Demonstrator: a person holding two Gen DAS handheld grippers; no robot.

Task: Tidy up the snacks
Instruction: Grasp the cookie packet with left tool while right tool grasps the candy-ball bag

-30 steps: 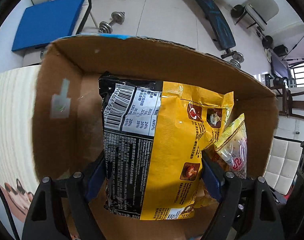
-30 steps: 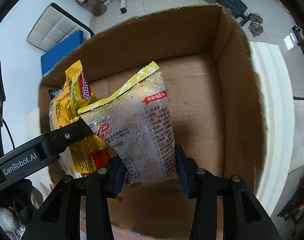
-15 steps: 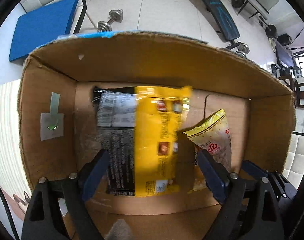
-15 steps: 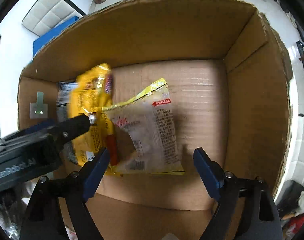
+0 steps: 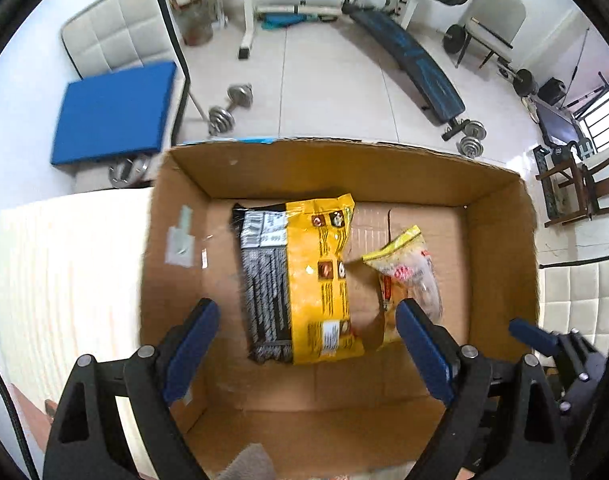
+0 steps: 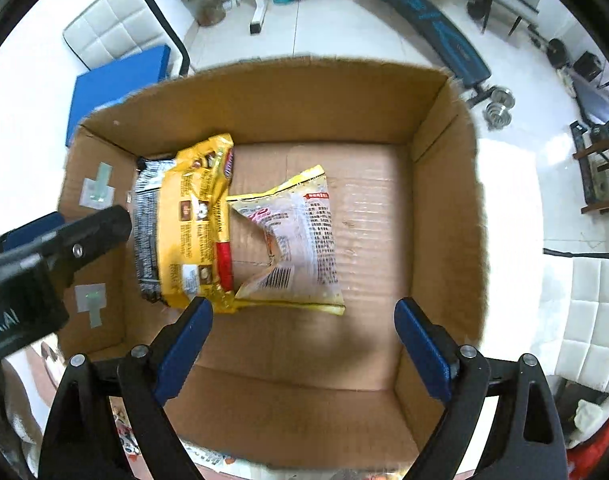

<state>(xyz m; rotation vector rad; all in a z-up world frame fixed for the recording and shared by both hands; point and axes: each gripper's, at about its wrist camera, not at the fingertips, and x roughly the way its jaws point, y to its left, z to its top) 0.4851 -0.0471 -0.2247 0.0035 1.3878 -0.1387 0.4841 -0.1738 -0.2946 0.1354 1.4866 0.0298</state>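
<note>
Yellow-black snack bag (image 5: pixel 300 284) flat in cardboard box (image 5: pixel 344 168), long axis front-to-back.

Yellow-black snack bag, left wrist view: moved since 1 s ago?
Yes. The yellow-black snack bag was between the left gripper jaws; now it lies released on the cardboard box floor, near the left wall, jaws open.
</note>
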